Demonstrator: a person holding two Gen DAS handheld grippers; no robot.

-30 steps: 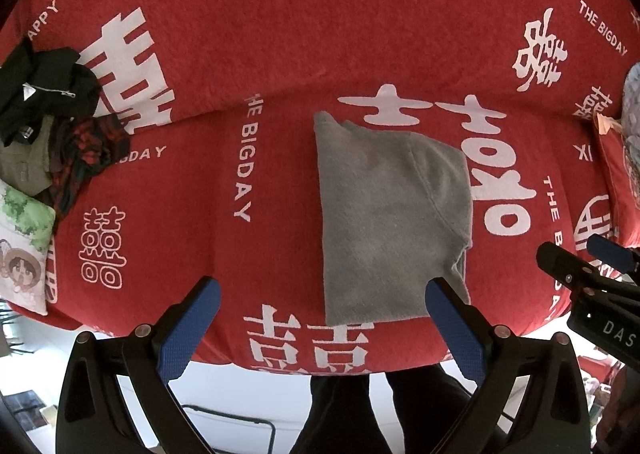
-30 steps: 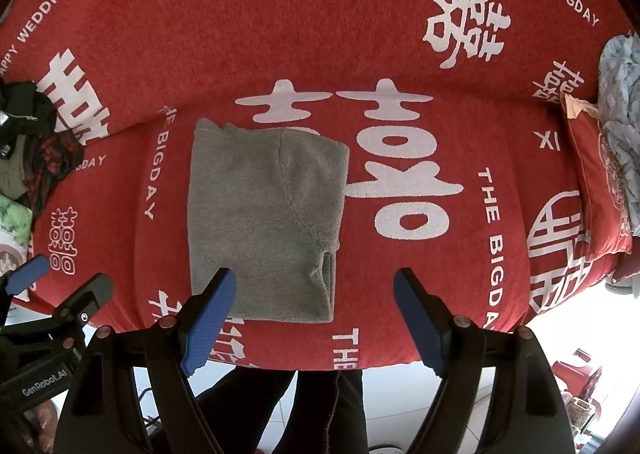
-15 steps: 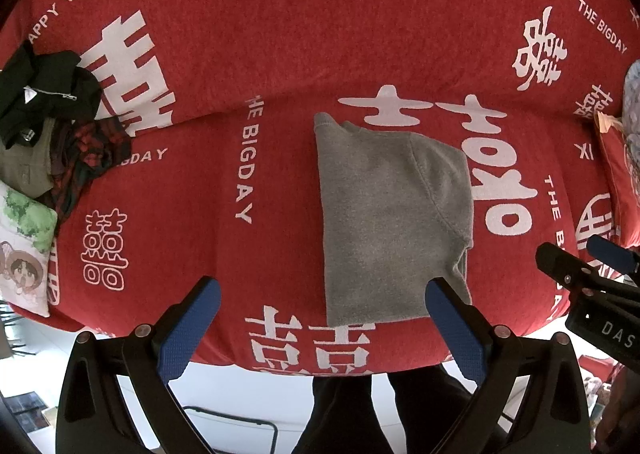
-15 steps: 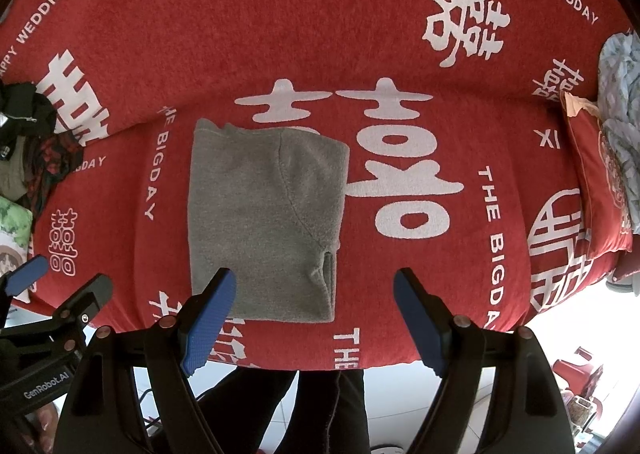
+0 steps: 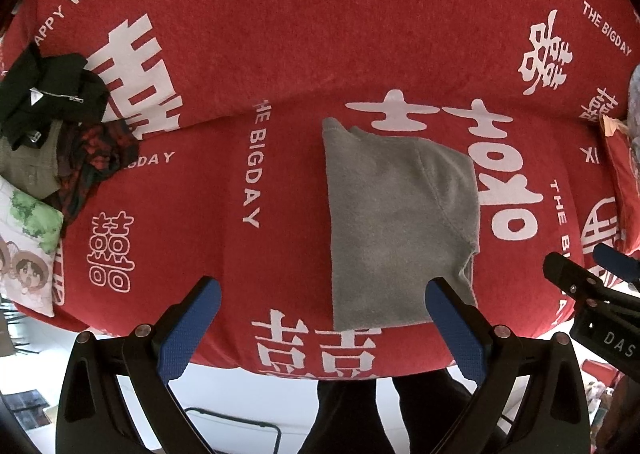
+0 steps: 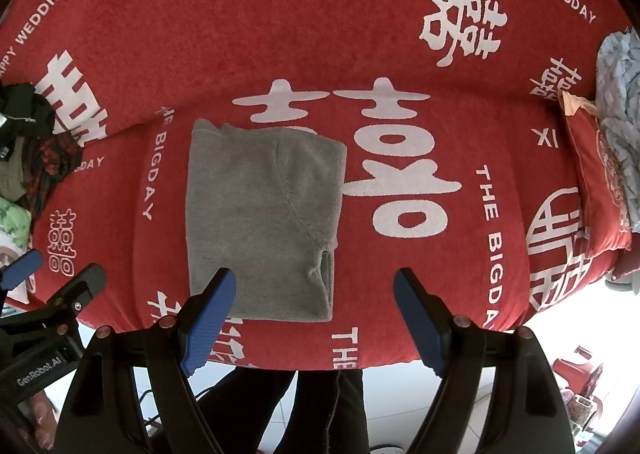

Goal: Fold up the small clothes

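A folded gray sweater (image 5: 400, 226) lies flat on the red wedding-print sofa cover (image 5: 280, 54), near its front edge. The left gripper (image 5: 322, 324) and right gripper (image 6: 316, 318) hover above it, fingers spread, holding nothing. Dark clothes (image 5: 48, 102) sit piled far left.

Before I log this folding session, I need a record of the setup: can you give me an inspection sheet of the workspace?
Surface: red cover with white lettering and characters, spread over a sofa-like seat.
Job's things: grey garment, folded into a rectangle, lying flat mid-seat; neither gripper touches it.
Clutter: pile of dark clothes and cartoon pillow at the left end; light blue fabric over a red cushion at the right end.
Grippers: left gripper open, empty; right gripper open, empty.
Cables: nothing seen for certain.
Surroundings: person's dark-trousered legs and pale floor below the seat edge.
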